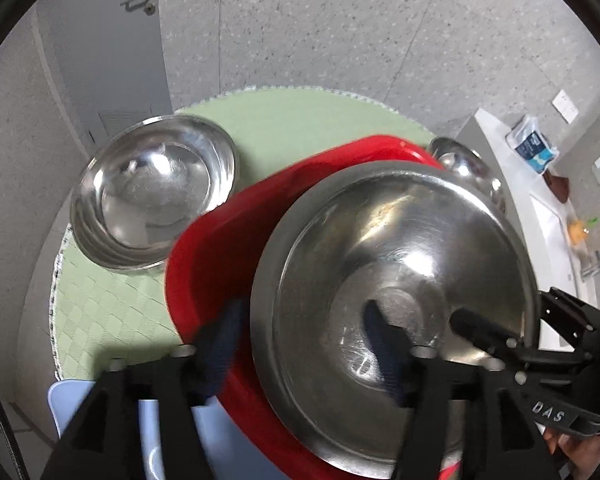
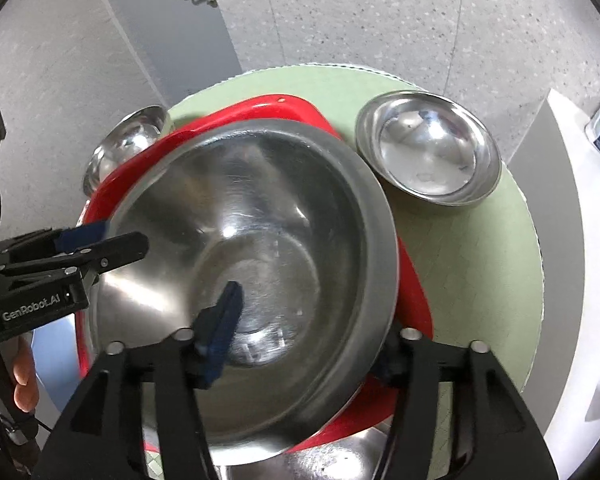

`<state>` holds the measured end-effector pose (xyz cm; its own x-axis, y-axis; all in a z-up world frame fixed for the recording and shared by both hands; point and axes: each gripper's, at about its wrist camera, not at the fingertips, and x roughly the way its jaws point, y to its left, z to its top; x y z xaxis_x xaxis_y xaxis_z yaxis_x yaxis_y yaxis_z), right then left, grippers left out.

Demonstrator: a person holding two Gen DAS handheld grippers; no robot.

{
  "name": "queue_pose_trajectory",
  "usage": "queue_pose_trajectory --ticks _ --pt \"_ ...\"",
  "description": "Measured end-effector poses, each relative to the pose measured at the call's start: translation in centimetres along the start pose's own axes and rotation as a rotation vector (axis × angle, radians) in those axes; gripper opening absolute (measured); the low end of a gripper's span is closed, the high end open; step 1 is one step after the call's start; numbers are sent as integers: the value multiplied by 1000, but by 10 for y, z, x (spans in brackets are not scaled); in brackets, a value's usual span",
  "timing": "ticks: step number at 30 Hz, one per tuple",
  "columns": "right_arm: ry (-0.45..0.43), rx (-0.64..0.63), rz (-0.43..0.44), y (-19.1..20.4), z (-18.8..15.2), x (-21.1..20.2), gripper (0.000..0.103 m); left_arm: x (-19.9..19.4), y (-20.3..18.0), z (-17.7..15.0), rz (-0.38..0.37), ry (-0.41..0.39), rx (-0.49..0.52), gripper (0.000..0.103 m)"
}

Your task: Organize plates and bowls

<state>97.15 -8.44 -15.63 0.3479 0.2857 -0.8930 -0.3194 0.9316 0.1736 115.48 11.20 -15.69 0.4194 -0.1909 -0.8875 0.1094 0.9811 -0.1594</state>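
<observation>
Both grippers are spread about halfway and gripping nothing: my left gripper (image 1: 304, 332) straddles the near-left rim of the big steel bowl (image 1: 396, 264), one blue pad (image 1: 380, 332) inside the bowl and the other outside over the red basin (image 1: 212, 264), neither pressing on the metal as far as I can see. My right gripper (image 2: 300, 324) does the same on the opposite side, one finger dipping into the bowl, the other outside by the rim, mostly hidden behind it. So the big bowl sits loose in the red basin, on the green round mat (image 2: 460, 248) that covers the tabletop, with its rim running right between each pair of fingers. What could go wrong? The bowl looks tilted in the basin, not seated flat, so I reckon that pulling a finger out carelessly could catch the rim and rock it, or drag it over the basin's edge. Steel on plastic is slippery. A smaller steel bowl (image 1: 152, 192) stands on the mat beyond the basin on the left, touching or nearly touching it; a shallow steel dish (image 2: 428, 148) lies just beside the basin on the right. A shoved basin could knock either. Something steel also shows under the basin's near edge in the right view; I cannot tell what.
</observation>
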Motion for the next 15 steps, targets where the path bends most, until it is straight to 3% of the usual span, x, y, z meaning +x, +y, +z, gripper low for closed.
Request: queue_pose_trajectory --ticks 2,7,12,15 --pt "-7 13 22 -2 -2 -4 69 -9 2 -2 -10 -33 -3 75" --pt "-41 32 8 -3 -7 -24 73 -30 15 -12 13 -80 -40 75" --pt "-141 35 -64 5 -25 -62 76 -78 46 -48 66 -202 -123 84" --pt "-173 52 -36 15 -42 -75 76 -101 69 -80 121 -251 -179 85"
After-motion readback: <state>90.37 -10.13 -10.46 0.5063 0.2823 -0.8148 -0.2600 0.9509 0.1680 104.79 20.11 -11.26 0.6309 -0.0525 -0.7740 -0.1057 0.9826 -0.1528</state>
